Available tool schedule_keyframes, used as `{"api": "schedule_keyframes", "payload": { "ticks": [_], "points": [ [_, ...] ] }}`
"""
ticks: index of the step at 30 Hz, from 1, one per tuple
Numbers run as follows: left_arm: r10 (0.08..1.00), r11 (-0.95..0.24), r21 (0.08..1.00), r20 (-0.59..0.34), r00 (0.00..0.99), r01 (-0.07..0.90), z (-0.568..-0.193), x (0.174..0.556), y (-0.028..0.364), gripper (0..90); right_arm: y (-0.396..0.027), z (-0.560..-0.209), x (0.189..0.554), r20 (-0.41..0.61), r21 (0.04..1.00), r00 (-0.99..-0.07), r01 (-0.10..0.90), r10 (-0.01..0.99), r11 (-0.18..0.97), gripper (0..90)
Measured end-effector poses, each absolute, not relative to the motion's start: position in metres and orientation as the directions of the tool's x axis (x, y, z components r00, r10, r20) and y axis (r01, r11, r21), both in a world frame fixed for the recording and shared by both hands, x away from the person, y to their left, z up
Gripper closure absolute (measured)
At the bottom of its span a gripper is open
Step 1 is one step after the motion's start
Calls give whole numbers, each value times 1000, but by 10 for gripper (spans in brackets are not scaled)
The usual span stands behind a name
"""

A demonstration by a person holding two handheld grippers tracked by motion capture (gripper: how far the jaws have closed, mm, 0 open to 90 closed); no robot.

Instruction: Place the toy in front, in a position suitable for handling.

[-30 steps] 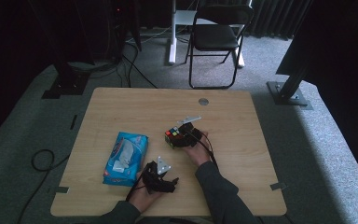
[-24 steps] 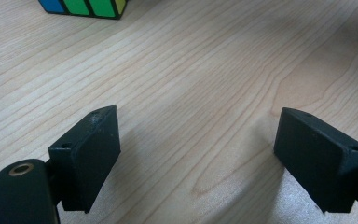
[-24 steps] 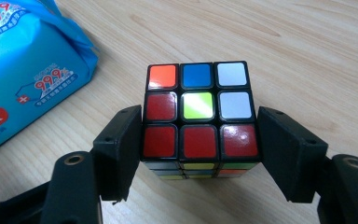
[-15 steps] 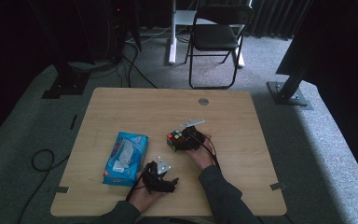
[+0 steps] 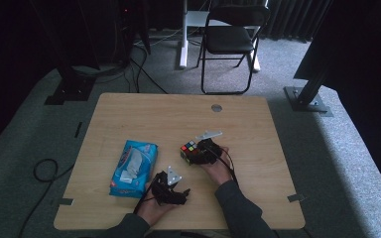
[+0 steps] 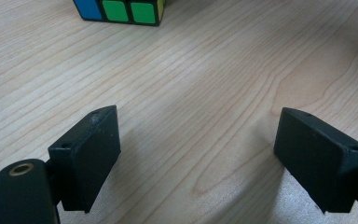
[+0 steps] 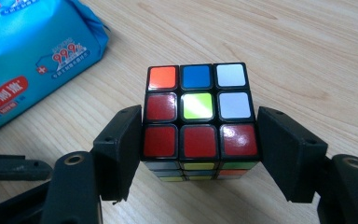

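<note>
- High view: wooden table (image 5: pixel 144 109); blue wipes pack (image 5: pixel 134 167) at front left; puzzle cube (image 5: pixel 191 151) mid-table, just right of the pack.
- Right gripper view: right gripper (image 7: pixel 198 142) clamps the cube by its sides; top face mostly red.
- Left gripper view: left gripper (image 6: pixel 198 154) spread wide, nothing between; cube edge ahead.

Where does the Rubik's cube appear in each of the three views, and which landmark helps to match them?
High view: the Rubik's cube lies near the table's middle, at the right tongs.
Left gripper view: the cube's lower edge is at the top edge, left of centre.
Right gripper view: the cube is in the centre, between the jaws.
Shared landmark: the blue wet-wipes pack, also at the upper left of the right gripper view.
</note>
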State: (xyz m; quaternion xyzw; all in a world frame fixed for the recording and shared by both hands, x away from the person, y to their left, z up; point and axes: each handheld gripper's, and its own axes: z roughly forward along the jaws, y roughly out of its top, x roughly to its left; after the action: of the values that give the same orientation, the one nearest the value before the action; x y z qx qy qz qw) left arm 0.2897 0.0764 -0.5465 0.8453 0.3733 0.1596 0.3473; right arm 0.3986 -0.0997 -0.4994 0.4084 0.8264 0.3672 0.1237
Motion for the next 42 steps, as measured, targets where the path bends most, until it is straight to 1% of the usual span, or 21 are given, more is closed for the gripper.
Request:
{"api": "schedule_keyframes", "payload": {
  "ticks": [9, 16, 24, 25, 27, 32, 34, 37, 42],
  "points": [
    [743, -479, 708, 12, 669, 519, -547, 290, 76, 146, -100, -500, 394, 94, 713, -637, 580, 765, 395, 329],
    [740, -483, 707, 13, 673, 517, -546, 290, 77, 153, -105, -500, 388, 105, 727, -634, 575, 766, 376, 269],
    [735, -487, 704, 12, 678, 516, -546, 290, 78, 167, -115, -504, 379, 123, 735, -635, 575, 763, 360, 255],
    [734, -489, 705, 14, 679, 514, -545, 289, 78, 174, -116, -505, 377, 120, 733, -633, 576, 764, 362, 255],
    [735, -485, 708, 13, 678, 513, -545, 289, 79, 220, -119, -507, 375, 121, 734, -635, 575, 763, 362, 255],
    [742, -477, 712, 12, 670, 516, -545, 289, 80, 263, -125, -508, 372, 109, 729, -634, 574, 765, 372, 256],
    [743, -475, 713, 11, 670, 515, -545, 289, 80, 264, -127, -510, 371, 107, 731, -635, 572, 765, 372, 257],
    [747, -469, 716, 10, 665, 516, -545, 289, 80, 267, -129, -513, 370, 75, 723, -637, 565, 767, 398, 257],
    [750, -461, 722, 7, 661, 516, -545, 289, 82, 310, -132, -522, 367, 23, 705, -648, 550, 761, 447, 257]
  ]
}}
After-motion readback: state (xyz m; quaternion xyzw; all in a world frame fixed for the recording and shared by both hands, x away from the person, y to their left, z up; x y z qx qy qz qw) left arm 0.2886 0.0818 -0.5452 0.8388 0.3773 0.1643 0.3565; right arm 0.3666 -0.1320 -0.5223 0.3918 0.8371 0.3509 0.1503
